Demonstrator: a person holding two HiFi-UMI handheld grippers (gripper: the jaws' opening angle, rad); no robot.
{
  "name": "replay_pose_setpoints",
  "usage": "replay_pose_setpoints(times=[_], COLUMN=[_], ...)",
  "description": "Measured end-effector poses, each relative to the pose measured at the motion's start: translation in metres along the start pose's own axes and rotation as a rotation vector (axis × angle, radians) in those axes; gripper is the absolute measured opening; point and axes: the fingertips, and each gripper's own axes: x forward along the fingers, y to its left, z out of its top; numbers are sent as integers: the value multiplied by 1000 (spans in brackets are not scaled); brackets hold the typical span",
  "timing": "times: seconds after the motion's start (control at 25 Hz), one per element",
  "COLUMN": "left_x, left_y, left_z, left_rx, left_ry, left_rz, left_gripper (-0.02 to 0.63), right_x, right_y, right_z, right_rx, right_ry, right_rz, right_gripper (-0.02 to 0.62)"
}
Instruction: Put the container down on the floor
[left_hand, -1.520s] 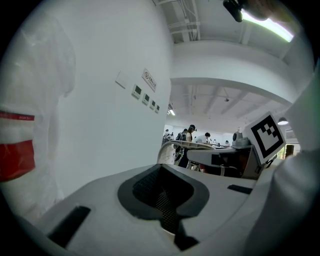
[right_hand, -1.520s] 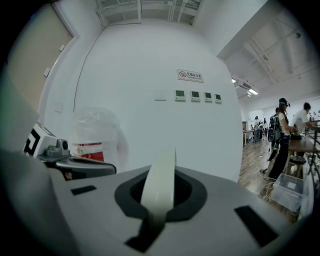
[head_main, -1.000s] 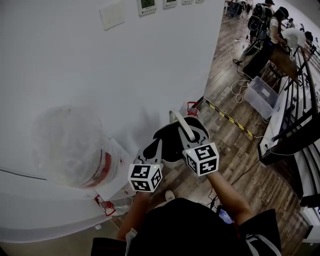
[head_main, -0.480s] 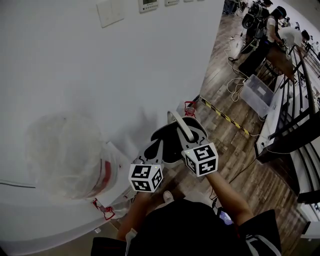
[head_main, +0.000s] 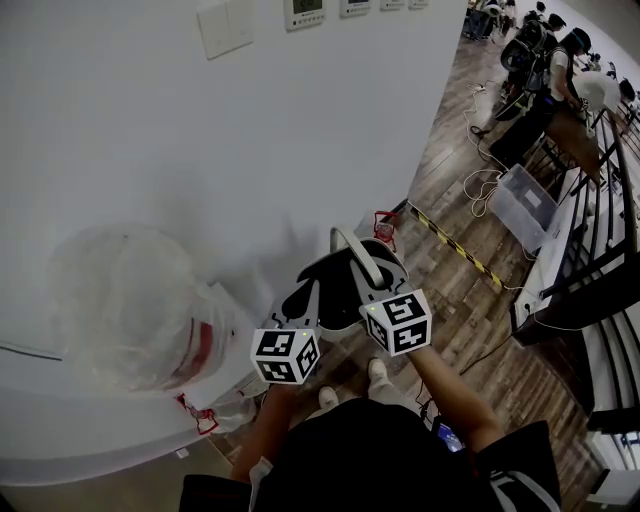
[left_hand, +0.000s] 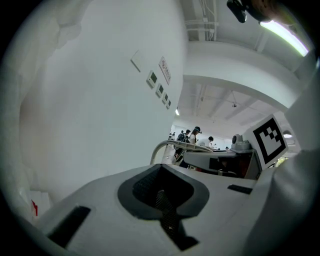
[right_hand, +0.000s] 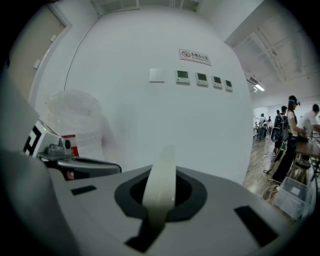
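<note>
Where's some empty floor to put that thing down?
The bare wood floor between the person's shoes and the striped tape looks free. So does the strip past the tape, along the wall. It's crowded at the far right by the clear box and cables, and on the left by the bagged bin.

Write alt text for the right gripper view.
The right gripper has its jaws shut on a white curved handle that arcs up in front of a white wall. A clear plastic bag bulges at left, and people stand far right on a wood floor.
</note>
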Motion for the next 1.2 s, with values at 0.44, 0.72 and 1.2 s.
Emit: replay_pose_setpoints(times=[0.44, 0.72, 1.2], left_x=[12, 12, 9], left_y=[9, 13, 26], left_z=[14, 10, -9], left_rx=[-19, -45, -97], left_ry=[-58, -65, -104], left_rz=[187, 293, 437], left_gripper=[15, 15, 15], right_x=[17, 31, 54], right_y=[-15, -19, -18], right_z=[6, 10, 1], right_rx=[-23, -20, -30], right_ry=[-3, -5, -3], right_rz=[150, 243, 335], right_gripper=[29, 29, 29])
